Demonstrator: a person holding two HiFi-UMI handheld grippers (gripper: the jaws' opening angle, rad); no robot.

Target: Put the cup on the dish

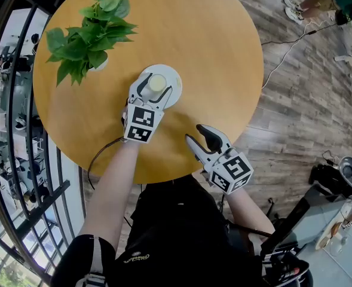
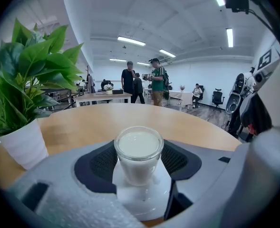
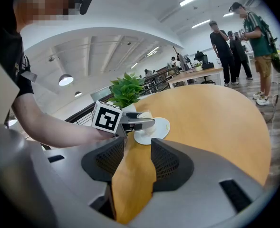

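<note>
Cup (image 2: 139, 151), clear and filled with white liquid, stands upright in the middle of the white dish (image 2: 147, 201), which lies on the round wooden table (image 1: 223, 52) left of its centre. The left gripper (image 1: 158, 84) reaches in from the near side and closes around the cup. Its dark pads (image 2: 99, 163) sit against the cup's left and right sides, and the dish shows underneath between them. To the far left of the dish, just beside its rim, a leafy green plant (image 1: 89, 37) grows out of a white pot (image 2: 23, 146).

The right gripper (image 1: 195, 133) hangs over the near right edge of the table, well apart from the dish, and points towards it. Its jaws stand apart with nothing between them; only bare tabletop shows through the gap in the right gripper view. Both of the person's forearms (image 1: 113, 184) come in from the near side. Beyond the far edge of the table, several people (image 2: 156, 82) stand in the open room under strip lights.
</note>
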